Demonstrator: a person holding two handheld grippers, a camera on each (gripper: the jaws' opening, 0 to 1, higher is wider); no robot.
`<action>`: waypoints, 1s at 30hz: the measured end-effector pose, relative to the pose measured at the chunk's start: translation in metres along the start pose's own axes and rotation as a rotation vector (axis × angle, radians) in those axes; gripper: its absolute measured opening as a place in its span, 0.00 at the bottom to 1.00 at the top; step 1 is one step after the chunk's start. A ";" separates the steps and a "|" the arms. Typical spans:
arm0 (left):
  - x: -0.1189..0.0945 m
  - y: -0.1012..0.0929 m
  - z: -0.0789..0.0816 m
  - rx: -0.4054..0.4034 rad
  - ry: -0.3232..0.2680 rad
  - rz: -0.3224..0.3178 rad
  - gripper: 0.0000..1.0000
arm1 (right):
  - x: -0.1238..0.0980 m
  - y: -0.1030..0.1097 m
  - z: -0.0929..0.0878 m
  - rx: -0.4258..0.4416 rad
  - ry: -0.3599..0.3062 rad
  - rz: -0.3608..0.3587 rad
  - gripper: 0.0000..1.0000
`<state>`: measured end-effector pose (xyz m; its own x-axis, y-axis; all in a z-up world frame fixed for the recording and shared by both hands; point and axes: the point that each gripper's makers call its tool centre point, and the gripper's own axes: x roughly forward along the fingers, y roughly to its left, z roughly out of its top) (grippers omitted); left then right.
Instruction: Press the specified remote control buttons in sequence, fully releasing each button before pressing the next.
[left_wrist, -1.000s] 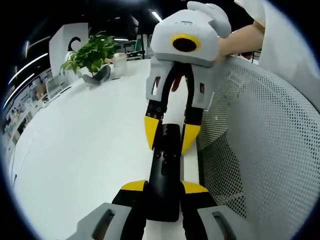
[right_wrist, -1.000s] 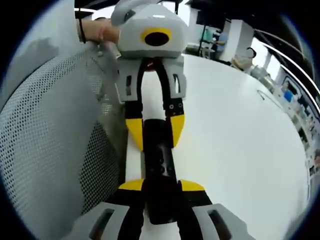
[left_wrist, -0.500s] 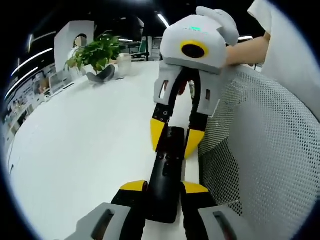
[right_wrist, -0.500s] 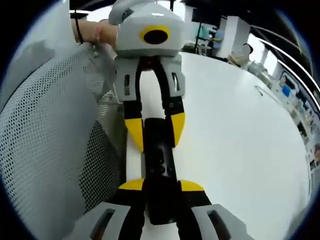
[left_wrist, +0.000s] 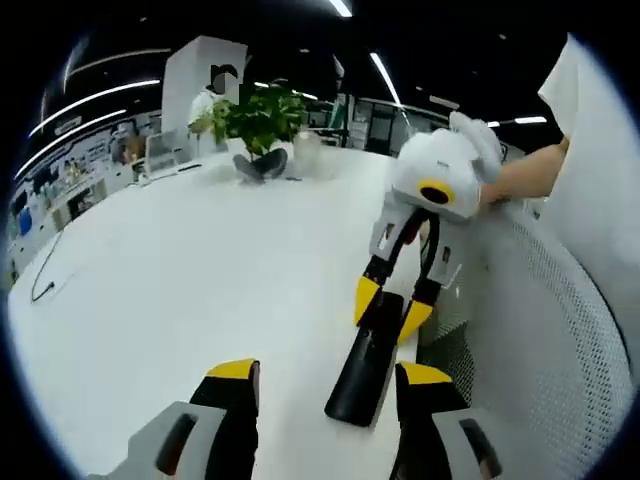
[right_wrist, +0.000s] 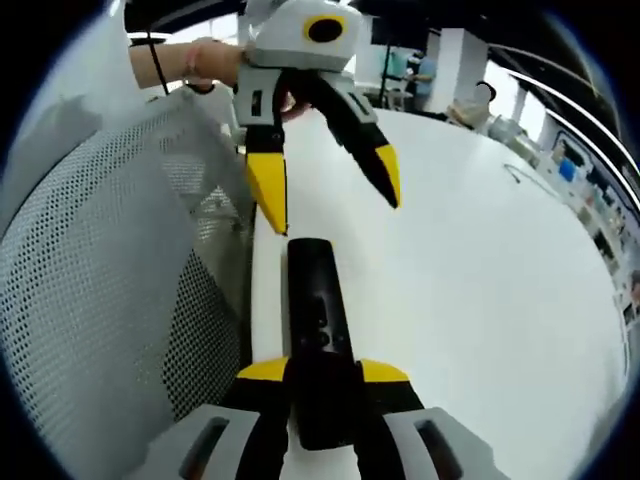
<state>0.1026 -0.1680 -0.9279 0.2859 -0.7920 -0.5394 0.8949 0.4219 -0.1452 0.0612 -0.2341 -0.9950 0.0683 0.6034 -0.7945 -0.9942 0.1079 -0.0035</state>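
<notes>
Spanning both views, white worktop (left_wrist: 180, 290) carries everything. Mesh chair back (right_wrist: 90, 300) sits beside its edge. Black remote (right_wrist: 315, 320) lies flat near that edge, its end pinched by right gripper (right_wrist: 322, 375) fingers. Left gripper (left_wrist: 322, 375) fingers spread, apart from remote. Button progress unreadable; pressing judged unfinished.

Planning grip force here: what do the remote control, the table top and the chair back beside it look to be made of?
Remote control: black plastic by its look, semi-gloss, with a soft sheen.
Table: smooth white, probably laminate; evenly matte, no visible grain.
Chair back: pale woven mesh; its fine holes show the dark behind.
</notes>
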 end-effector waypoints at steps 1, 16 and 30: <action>-0.005 0.004 0.007 -0.028 -0.037 0.018 0.59 | 0.000 0.000 0.000 0.000 0.000 0.001 0.21; -0.083 0.058 0.047 -0.022 -0.254 0.498 0.86 | 0.000 0.001 0.000 0.001 0.005 -0.006 0.22; -0.136 0.065 0.060 -0.032 -0.543 0.768 1.00 | 0.001 0.000 0.001 0.003 0.011 -0.012 0.22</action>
<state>0.1426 -0.0595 -0.8143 0.9219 -0.3856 -0.0374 0.3872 0.9198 0.0626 0.0613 -0.2325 -0.9949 0.0791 0.5937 -0.8008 -0.9931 0.1171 -0.0113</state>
